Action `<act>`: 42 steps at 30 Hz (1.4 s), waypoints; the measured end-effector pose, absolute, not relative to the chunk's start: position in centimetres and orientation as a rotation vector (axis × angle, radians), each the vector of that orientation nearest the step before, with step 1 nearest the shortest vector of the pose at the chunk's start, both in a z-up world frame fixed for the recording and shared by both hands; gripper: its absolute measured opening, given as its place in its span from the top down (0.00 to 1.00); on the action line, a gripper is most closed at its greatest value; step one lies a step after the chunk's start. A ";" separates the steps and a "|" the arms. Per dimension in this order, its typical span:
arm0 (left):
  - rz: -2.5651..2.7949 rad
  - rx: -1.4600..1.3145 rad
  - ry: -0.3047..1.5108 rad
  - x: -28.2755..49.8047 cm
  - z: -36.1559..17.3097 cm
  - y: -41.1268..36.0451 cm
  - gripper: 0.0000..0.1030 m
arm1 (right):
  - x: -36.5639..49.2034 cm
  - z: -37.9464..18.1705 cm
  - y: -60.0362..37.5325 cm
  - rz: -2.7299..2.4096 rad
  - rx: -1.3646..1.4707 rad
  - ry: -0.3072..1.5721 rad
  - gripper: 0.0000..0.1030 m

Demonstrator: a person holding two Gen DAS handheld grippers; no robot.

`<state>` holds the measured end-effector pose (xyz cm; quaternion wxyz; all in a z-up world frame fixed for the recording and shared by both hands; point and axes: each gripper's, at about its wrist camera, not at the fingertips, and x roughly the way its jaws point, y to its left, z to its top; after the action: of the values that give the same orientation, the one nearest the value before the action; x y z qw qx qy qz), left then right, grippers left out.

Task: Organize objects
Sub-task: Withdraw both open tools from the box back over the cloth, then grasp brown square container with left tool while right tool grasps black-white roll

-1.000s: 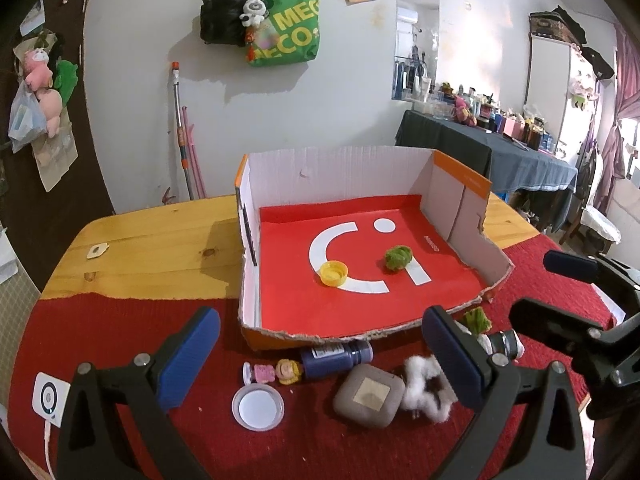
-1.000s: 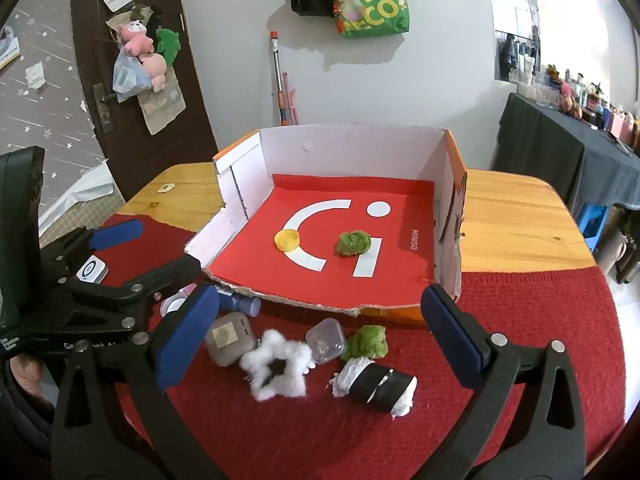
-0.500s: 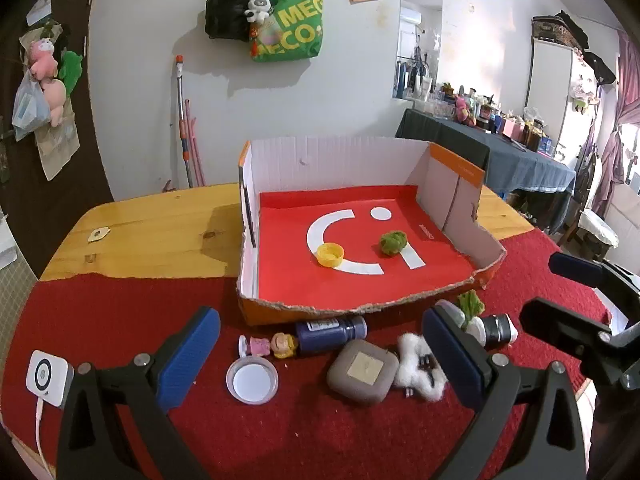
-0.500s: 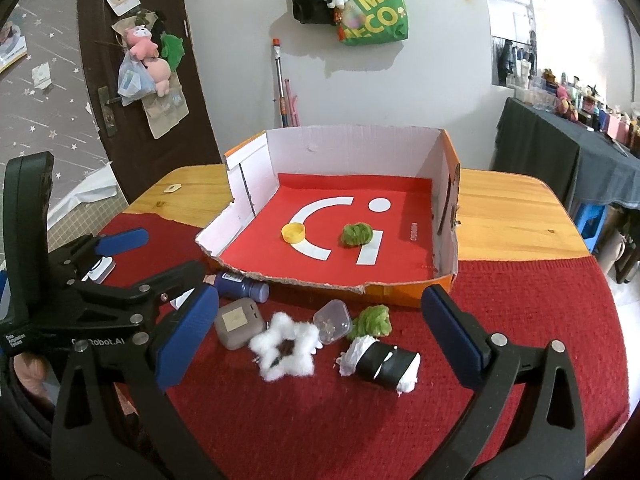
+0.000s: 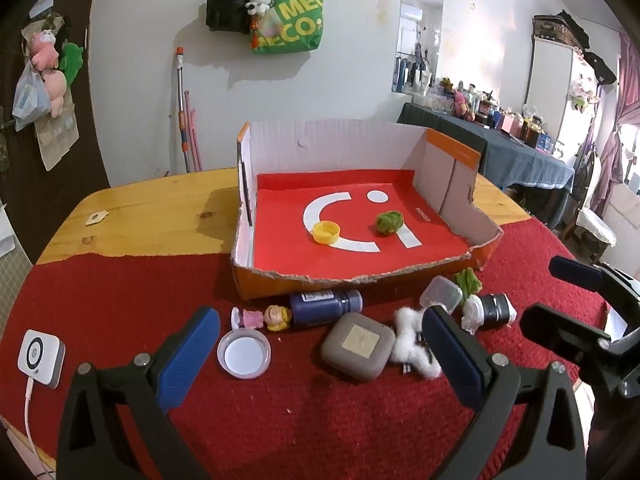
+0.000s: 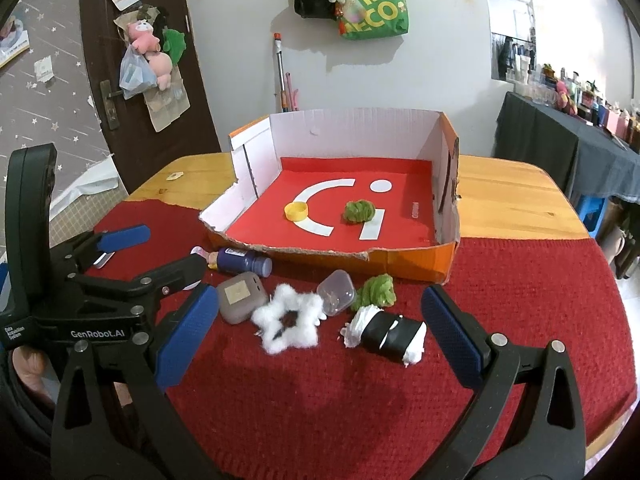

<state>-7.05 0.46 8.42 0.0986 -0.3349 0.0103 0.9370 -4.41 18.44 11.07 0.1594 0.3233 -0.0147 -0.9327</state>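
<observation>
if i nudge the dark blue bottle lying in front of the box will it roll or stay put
The dark blue bottle lies on its side and looks round, so it would probably roll if pushed across its length. The nubbly red cloth may slow it. The box sits just behind it, likely stopping a roll that way.

A green tote bag [image 5: 289, 20] hangs on the wall above a broom [image 5: 182, 108]

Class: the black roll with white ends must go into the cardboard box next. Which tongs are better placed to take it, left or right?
Right. The black roll lies just ahead between the open right tongs; for the left tongs it sits off to their right.
</observation>
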 end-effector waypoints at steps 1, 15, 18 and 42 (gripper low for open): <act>2.770 -0.992 0.028 -7.0 8.3 0.4 0.00 | -4.4 11.0 18.5 -2.666 0.926 -0.045 0.00; 2.711 -1.036 0.042 -6.8 6.3 1.1 0.15 | -4.4 8.7 19.2 -2.698 1.014 -0.038 0.38; 2.694 -1.056 0.062 -7.1 5.7 1.7 0.18 | -4.8 8.0 19.6 -2.718 1.045 -0.027 0.39; 2.600 -1.213 0.059 -10.0 2.5 2.2 0.19 | -8.5 3.8 20.7 -2.726 1.209 -0.030 0.40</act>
<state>-10.00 2.22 2.48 0.1358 -0.4187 0.0204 0.8977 -8.47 20.71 3.81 0.0799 0.4041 -0.0100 -0.9112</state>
